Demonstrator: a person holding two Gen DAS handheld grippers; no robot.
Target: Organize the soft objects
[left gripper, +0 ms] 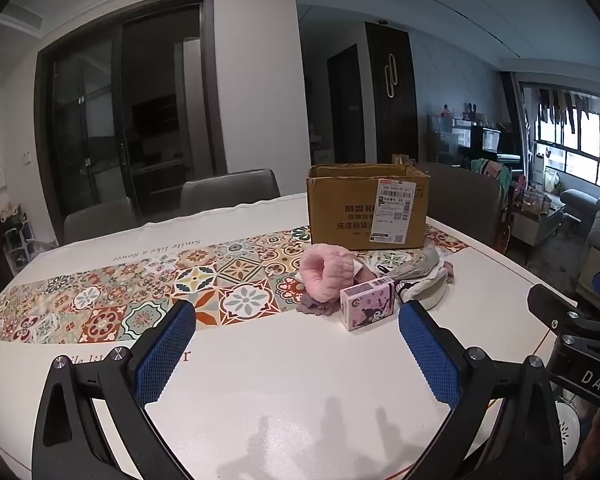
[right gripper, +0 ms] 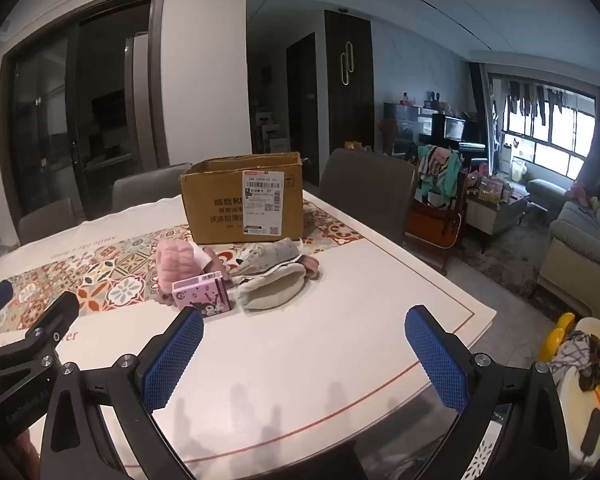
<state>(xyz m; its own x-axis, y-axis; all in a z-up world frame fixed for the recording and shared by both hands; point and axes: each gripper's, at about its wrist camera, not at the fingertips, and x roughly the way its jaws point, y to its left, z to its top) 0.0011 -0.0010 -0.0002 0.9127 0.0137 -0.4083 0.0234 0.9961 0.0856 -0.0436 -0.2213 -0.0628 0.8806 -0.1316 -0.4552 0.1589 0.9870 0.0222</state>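
showing toys (right gripper: 588, 364) right view only, perhaps

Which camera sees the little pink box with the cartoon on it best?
The left wrist view: the pink box stands clear and whole between the open claws. In the right wrist view, the right claw's finger covers its bottom corner.

Blue mesh-textured pads (left gripper: 168, 356) on black claws; fluffy pink headband (left gripper: 326, 276); brown cardboard box (left gripper: 364, 208); multicoloured floral-tile runner (left gripper: 140, 300) on the white desk (left gripper: 300, 380).

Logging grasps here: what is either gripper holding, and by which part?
Nothing. Left gripper and right gripper are both open and empty over the table.
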